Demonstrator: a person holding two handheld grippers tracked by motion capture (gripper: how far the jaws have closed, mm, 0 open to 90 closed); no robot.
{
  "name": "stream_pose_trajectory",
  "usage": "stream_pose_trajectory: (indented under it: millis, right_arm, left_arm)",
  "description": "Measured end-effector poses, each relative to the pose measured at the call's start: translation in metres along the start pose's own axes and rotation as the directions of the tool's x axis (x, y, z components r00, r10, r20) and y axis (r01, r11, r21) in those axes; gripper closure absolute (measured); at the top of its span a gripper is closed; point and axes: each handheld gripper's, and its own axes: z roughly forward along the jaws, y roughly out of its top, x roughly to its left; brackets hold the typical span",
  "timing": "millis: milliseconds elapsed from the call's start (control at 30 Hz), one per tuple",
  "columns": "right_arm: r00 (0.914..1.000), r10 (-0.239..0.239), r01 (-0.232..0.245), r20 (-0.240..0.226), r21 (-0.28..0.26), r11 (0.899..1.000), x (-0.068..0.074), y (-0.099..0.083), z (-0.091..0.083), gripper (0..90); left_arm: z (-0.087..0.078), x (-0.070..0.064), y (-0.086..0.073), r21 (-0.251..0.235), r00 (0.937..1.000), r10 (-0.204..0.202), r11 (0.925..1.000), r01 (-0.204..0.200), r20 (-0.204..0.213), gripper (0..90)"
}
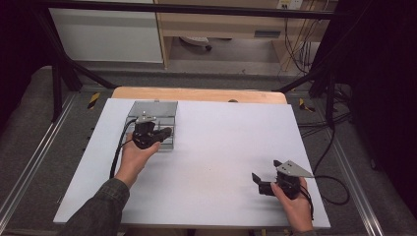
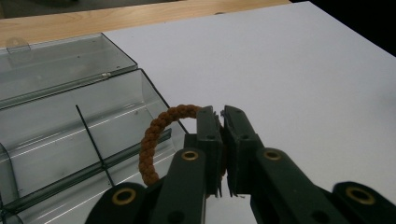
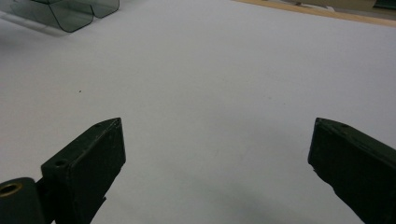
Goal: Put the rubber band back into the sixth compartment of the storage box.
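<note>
A clear smoky plastic box [image 1: 153, 118] with its lid open lies at the far left of the white board; the left gripper view shows its divided compartments [image 2: 70, 135]. My left gripper [image 1: 166, 132] hangs over the box's right edge, shut on a brown braided bracelet [image 2: 154, 135], which curves out to the left of the jaws above the box's near compartment. My right gripper [image 1: 265, 177] rests near the board's front right, open, with nothing between its fingers [image 3: 88, 163]. The box's rounded corner [image 3: 74, 14] shows far off in the right gripper view.
The white board [image 1: 211, 147] covers a wooden table [image 1: 196, 93]. Cables [image 1: 334, 191] trail from the right gripper off the right edge. Black frame legs [image 1: 59, 73] and metal rails stand around the table.
</note>
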Motion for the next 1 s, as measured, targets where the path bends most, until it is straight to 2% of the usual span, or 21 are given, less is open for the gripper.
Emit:
stream_pose_trajectory:
  millis: [433,767,1000]
  right_arm:
    - [1.0,0.0,0.0,0.0,0.003,1.0,0.0,0.0,0.0,4.4]
    - [1.0,0.003,-0.003,-0.002,0.004,1.0,0.0,0.0,0.0,4.4]
    - [1.0,-0.001,0.001,-0.001,0.007,1.0,0.0,0.0,0.001,4.3]
  left_arm:
    - [0.002,0.001,-0.002,0.009,1.0,-0.007,0.9999,0.007,-0.003,85.2]
    - [0.007,0.01,-0.009,0.013,0.999,-0.044,0.9989,0.044,-0.011,85.2]
    - [0.01,0.013,-0.012,0.022,0.9986,-0.047,0.9986,0.047,-0.025,85.1]
